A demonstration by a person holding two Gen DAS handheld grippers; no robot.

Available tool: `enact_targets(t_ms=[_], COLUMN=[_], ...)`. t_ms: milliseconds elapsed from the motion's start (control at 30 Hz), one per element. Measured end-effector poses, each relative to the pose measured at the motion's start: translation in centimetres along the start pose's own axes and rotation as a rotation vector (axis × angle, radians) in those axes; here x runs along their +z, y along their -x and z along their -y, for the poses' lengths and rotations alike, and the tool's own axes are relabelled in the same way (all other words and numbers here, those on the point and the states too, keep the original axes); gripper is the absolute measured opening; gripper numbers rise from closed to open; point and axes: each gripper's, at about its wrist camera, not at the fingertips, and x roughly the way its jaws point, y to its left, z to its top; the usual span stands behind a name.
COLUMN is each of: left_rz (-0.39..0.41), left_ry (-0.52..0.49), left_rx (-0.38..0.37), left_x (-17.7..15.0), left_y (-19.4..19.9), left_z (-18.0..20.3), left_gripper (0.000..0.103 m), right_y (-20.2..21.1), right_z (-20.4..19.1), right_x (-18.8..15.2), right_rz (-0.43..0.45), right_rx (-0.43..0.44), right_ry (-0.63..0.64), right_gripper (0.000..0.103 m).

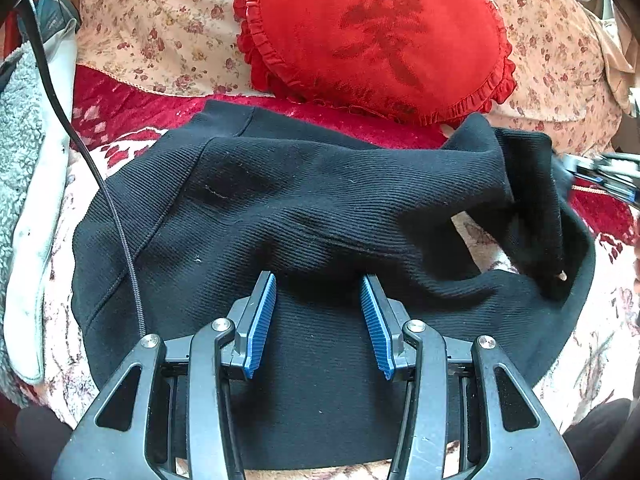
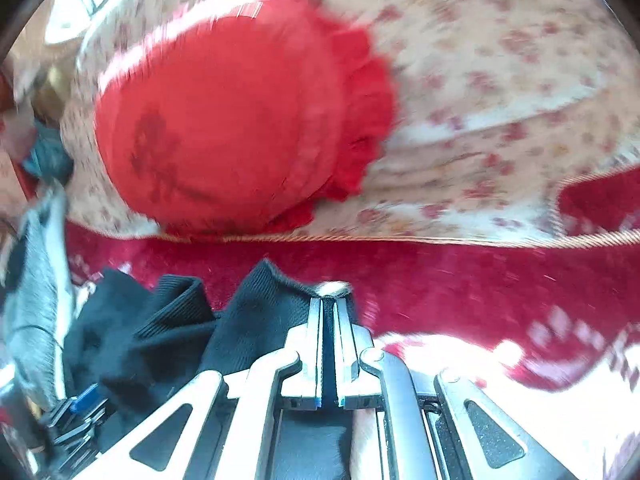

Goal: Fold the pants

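Note:
Black ribbed pants (image 1: 304, 208) lie spread on a red and white patterned bedspread (image 1: 120, 108). My left gripper (image 1: 319, 284) is open just above the pants' near part, its blue pads (image 1: 262, 320) apart and empty. My right gripper (image 2: 329, 300) is shut on a fold of the black pants (image 2: 264, 300) and holds it lifted above the bedspread (image 2: 460, 280). In the left wrist view the right gripper (image 1: 600, 176) shows at the right edge, with a pant end (image 1: 520, 184) raised and folded over toward the middle.
A round red ruffled cushion (image 1: 372, 36) leans on floral pillows (image 1: 160, 28) behind the pants; it also shows in the right wrist view (image 2: 224, 120). A grey fleece and white item (image 1: 28, 200) lies at the left. A black cable (image 1: 100, 184) crosses the pants' left side.

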Motion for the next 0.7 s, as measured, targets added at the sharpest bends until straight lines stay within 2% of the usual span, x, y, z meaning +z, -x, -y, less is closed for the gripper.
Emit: enact_targets(t_ms=[100,200,267,367,433,467,533,567,700], left_rz=[-0.003,0.01,0.011,0.004,0.006,0.003,-0.002,-0.002,0.002], left_ry=[0.002,-0.004,-0.018,-0.026,-0.039,-0.043,-0.042,-0.042,-0.044], left_rx=[0.0,-0.012,-0.014,-0.024,-0.019,-0.015,-0.017,-0.018,-0.015], left_x=[-0.2,-0.5,-0.6,-0.9,-1.2,-1.3,-1.2,-1.2,-1.1], left_y=[0.4,1.2,1.4,1.4,1.3,1.3,1.2,1.1,1.1], left_z=[0.2,0.6,1.0,1.5,1.8,1.9,2.0,1.9,1.8], left_gripper=[0.043,0.043,0.043,0.043,0.043,0.043,0.043,0.043,0.043], right_y=[2.5,5.0,7.0,7.7,6.8,6.7,6.7,6.6,4.9], right_z=[0.1,0.2,1.9,6.3,8.4,9.0,8.7,8.4,5.6], right_x=[-0.5,-1.4,-2.5,-4.0,-4.7,-4.9,-4.6,-4.2,-2.1], right_rz=[0.018,0.072,0.106,0.068,0.015,0.009,0.027,0.037,0.024], right_rx=[-0.015,-0.08,-0.134,-0.233,-0.22,-0.184,-0.097,-0.086,-0.098], right_ry=[0.033,0.032,-0.016,-0.125,-0.188,-0.216,-0.233,-0.239,-0.172], right_gripper=[0.004,0.004,0.004,0.004,0.006,0.01,0.027,0.041,0.046])
